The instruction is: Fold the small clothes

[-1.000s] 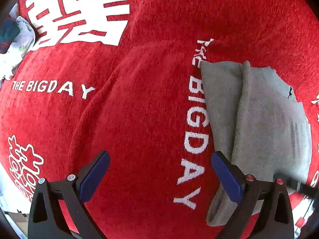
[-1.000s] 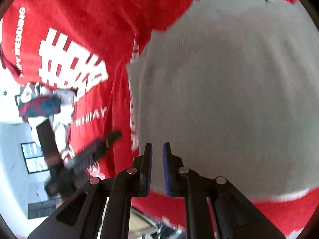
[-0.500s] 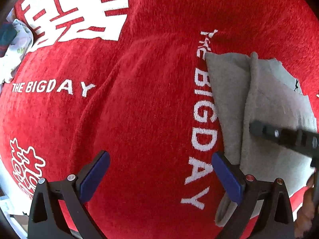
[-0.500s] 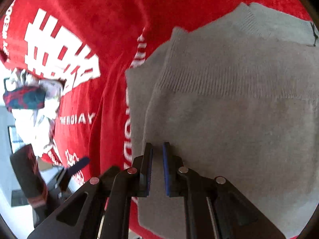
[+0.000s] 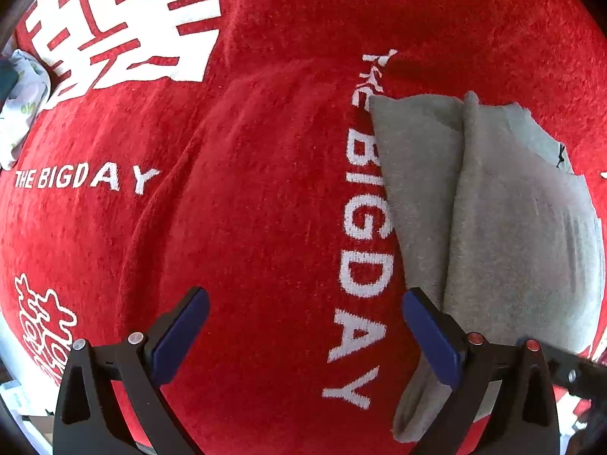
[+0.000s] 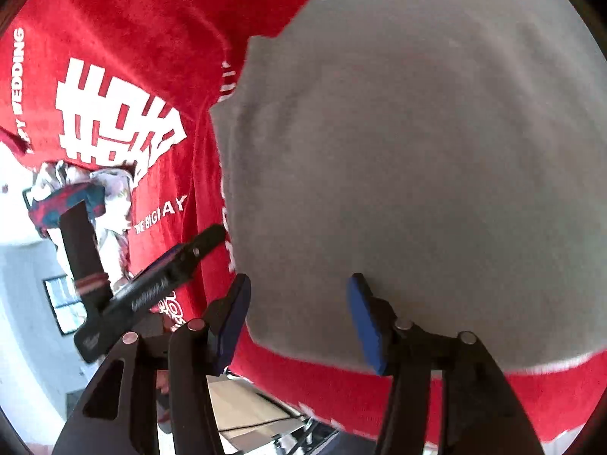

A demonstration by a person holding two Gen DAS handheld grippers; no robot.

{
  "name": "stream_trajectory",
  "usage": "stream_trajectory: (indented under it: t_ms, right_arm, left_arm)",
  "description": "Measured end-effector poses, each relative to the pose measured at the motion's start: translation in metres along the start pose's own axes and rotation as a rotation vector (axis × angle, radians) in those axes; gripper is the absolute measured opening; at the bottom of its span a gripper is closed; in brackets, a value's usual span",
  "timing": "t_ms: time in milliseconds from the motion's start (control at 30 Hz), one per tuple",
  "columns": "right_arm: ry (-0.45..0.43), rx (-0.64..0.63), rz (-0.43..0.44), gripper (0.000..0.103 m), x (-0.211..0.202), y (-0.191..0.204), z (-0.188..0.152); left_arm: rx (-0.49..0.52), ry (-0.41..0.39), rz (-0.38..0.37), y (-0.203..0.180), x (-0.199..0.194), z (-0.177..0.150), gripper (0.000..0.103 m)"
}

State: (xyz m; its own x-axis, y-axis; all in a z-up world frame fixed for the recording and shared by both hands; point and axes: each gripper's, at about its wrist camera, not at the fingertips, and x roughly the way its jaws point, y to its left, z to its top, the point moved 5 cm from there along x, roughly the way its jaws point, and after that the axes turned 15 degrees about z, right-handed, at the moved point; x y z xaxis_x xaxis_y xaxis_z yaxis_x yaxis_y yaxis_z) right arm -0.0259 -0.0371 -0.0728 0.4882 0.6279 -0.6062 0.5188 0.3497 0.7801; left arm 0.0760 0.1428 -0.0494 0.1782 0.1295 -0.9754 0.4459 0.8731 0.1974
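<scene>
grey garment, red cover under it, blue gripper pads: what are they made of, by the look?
Grey garment: soft knit, matte and slightly fuzzy, faint ribbing near one edge; probably cotton or wool blend.
Red cover: plush, towel-like pile with shading streaks and white lettering; likely velvet or terry.
Blue pads of the left gripper: smooth, matte, probably rubber or foam on black plastic fingers.
</scene>
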Motion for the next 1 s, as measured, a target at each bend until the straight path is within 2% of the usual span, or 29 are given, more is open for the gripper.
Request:
stream_trajectory:
  t_ms: [267, 567, 833, 1000]
  right_arm:
    - [-0.011, 0.068, 0.017, 0.062, -0.028, -0.029, -0.029]
    - [-0.076, 0.237, 0.099, 0.063, -0.041, -0.071, -0.054]
    - [-0.175, 0.287, 0.166, 0.063, -0.046, -0.082, -0.047]
    - [-0.213, 0.303, 0.201, 0.068, -0.046, -0.081, -0.042]
  left_arm:
    - [0.033, -0.009, 0.024, -0.012, -0.004, -0.002, 0.102]
    - [0.059, -0.012, 0.016, -0.02, -0.008, -0.001, 0.102]
    - [0.065, 0.003, 0.024, -0.035, -0.007, -0.003, 0.102]
    - [0.068, -0.002, 0.036, -0.032, -0.006, -0.002, 0.102]
